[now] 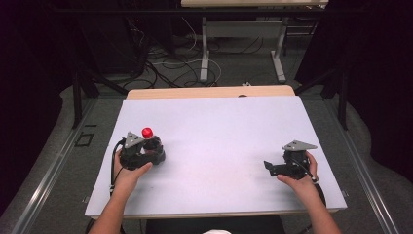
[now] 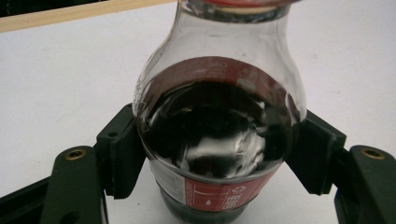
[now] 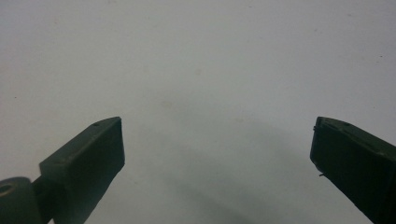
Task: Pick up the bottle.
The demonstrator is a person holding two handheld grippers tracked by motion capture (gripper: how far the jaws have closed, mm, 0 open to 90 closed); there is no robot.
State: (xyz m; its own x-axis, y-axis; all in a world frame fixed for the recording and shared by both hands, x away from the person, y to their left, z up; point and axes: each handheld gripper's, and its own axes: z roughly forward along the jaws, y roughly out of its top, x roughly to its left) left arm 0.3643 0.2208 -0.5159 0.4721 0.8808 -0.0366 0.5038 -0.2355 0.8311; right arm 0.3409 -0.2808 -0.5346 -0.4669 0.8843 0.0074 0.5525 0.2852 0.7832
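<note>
- Left gripper (image 1: 148,148): its fingers (image 2: 122,151) are clamped on the belly of the cola bottle (image 2: 219,135), one pad on each flank, at the widest part, where the ribbed pads probably bite best.
- Cola bottle (image 1: 147,139): upright at about 9 o'clock on the table (image 1: 219,131), red cap (image 1: 147,132) uppermost and dark drink inside; held upright, likely so that nothing spills and the cap stays reachable from above.
- Right gripper (image 1: 275,168): at about 3 o'clock, well apart from the bottle, fingers (image 3: 91,158) spread wide over bare table and holding nothing; seemingly parked in readiness.
- Count: one bottle, one cap, two grippers, two hands, one table.
</note>
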